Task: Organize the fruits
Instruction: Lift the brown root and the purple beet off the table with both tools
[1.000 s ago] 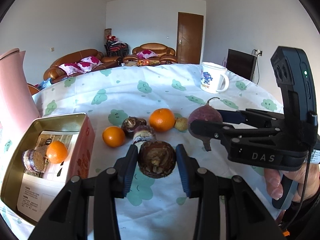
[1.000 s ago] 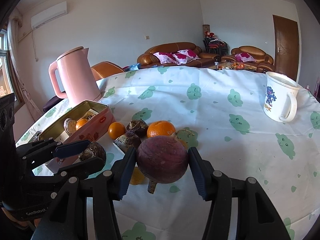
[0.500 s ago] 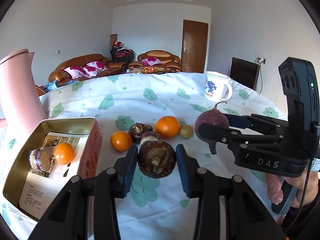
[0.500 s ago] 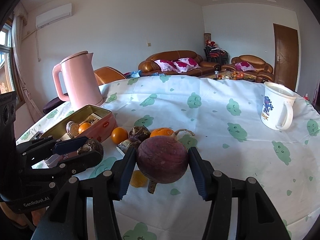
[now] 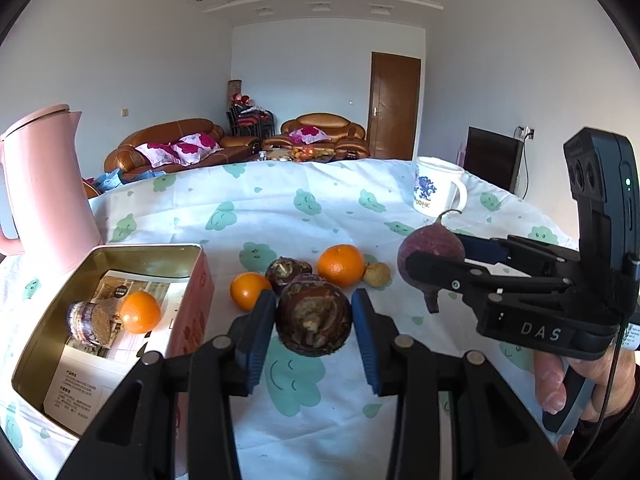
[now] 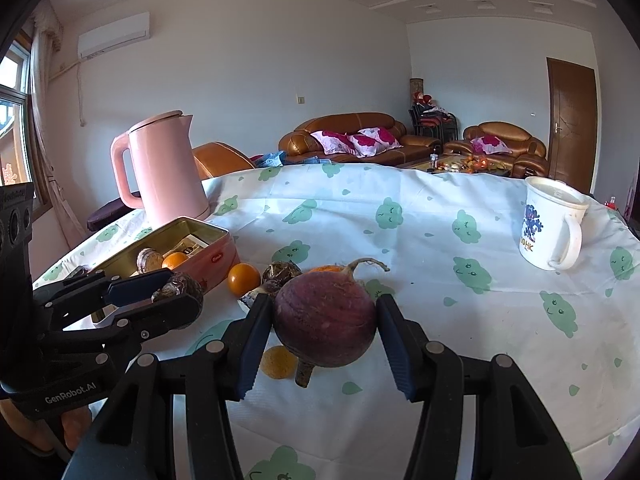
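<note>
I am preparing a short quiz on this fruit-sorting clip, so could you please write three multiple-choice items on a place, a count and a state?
1. Where is the tin box relative to the pink kettle?
A. In front of it, nearer the camera
B. Behind it
C. Stacked on top of it

2. How many oranges lie inside the tin box?
A. None
B. One
C. Three

3. What is the left hand-held gripper doing?
A. Hanging open with nothing in it
B. Shut on the white mug
C. Shut on the brown taro root

Answers:
1. A, as the left wrist view shows the open box on the tablecloth just in front of the kettle.
2. B, as a single orange lies beside a cut root piece.
3. C, as both blue pads press the root's sides, while the right hand-held gripper clamps the purple beet.
</note>
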Demonstrator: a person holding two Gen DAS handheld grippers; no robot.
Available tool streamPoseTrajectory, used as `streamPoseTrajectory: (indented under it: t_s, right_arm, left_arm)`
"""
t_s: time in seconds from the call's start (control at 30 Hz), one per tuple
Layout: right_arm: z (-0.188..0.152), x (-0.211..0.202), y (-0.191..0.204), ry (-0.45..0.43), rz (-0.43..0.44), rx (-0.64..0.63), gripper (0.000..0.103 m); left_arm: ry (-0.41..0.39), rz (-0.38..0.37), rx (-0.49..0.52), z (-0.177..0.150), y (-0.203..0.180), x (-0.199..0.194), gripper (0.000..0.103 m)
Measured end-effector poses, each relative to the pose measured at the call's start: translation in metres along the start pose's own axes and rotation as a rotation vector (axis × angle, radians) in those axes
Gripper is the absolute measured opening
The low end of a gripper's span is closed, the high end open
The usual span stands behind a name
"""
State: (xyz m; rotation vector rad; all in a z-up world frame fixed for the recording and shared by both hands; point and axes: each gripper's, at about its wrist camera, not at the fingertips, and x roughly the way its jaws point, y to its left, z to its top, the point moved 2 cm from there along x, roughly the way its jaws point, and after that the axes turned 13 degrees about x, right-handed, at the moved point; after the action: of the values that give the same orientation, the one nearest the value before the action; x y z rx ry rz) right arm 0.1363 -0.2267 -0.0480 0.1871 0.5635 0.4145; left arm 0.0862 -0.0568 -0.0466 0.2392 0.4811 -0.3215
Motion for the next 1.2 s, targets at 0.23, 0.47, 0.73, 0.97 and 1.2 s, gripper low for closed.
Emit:
streamPoseTrajectory:
  t_s: [0.23,0.47,0.73,0.97,1.2]
  right_arm:
    - [0.000,-0.004,0.002,-0.021,0.002,-0.009,0.055]
    - [-0.001,-0.009,0.003,-0.045,0.005,-0.018,0.055]
    - [-0.002,-0.014,0.006,-0.070,0.008,-0.035,0.055]
    - [-0.002,-0.019,0.007,-0.090,0.012,-0.044,0.055]
    - [-0.003,-0.023,0.010,-0.111,0.014,-0.056,0.055]
  left_arm:
    - [-0.021,0.017,0.004,0.001,-0.001,-0.005,0.041]
    - [-0.040,0.033,0.006,0.001,-0.002,-0.009,0.041]
    - [-0.068,0.054,0.013,0.002,-0.001,-0.013,0.041]
    - [-0.082,0.068,0.015,0.002,-0.003,-0.017,0.041]
    - [-0.102,0.079,0.018,0.002,-0.002,-0.021,0.041]
